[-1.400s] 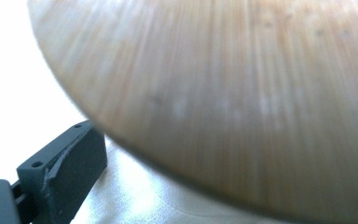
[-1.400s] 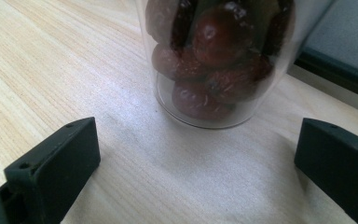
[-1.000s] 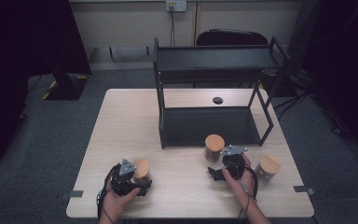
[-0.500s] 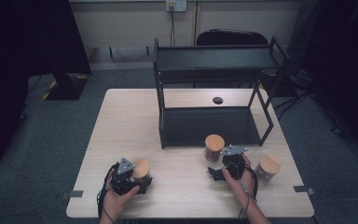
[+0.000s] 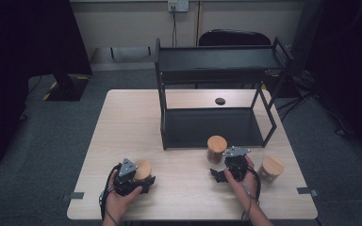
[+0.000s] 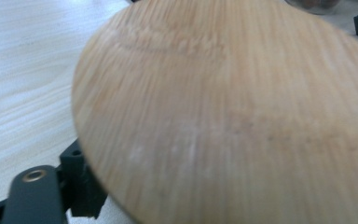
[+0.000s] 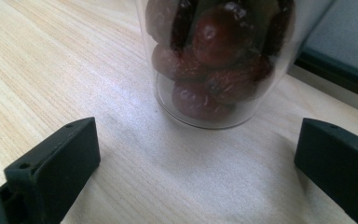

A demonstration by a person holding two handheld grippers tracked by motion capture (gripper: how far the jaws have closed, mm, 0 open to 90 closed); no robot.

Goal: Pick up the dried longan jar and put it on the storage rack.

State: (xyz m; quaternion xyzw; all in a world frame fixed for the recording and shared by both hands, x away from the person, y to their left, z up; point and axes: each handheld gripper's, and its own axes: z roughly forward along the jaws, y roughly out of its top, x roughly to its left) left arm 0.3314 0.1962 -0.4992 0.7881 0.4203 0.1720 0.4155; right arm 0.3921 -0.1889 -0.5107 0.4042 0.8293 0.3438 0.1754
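Near the front left corner of the pale wood-grain table [image 5: 122, 117], the left gripper [image 5: 136, 181] has just been closing its black jaws around a jar with a round bamboo lid [image 5: 143, 168]. The lid sits right between them, but I can't tell if the pads actually press on it. In the left gripper view that lid [image 6: 233, 116] is a smooth disc with fine straight grain.

A bit right of the middle, a clear glass jar [image 5: 216, 149] with the same kind of lid stands just in front of the black metal shelf rack [image 5: 217, 61]. The right gripper [image 5: 220, 173] sits just short of it, jaws wide apart. In the right gripper view the jar [image 7: 214, 65] holds glossy, wrinkled dark-red fruit.

A third bamboo-lidded jar [image 5: 270, 167] stands near the right edge. No readable labels anywhere.
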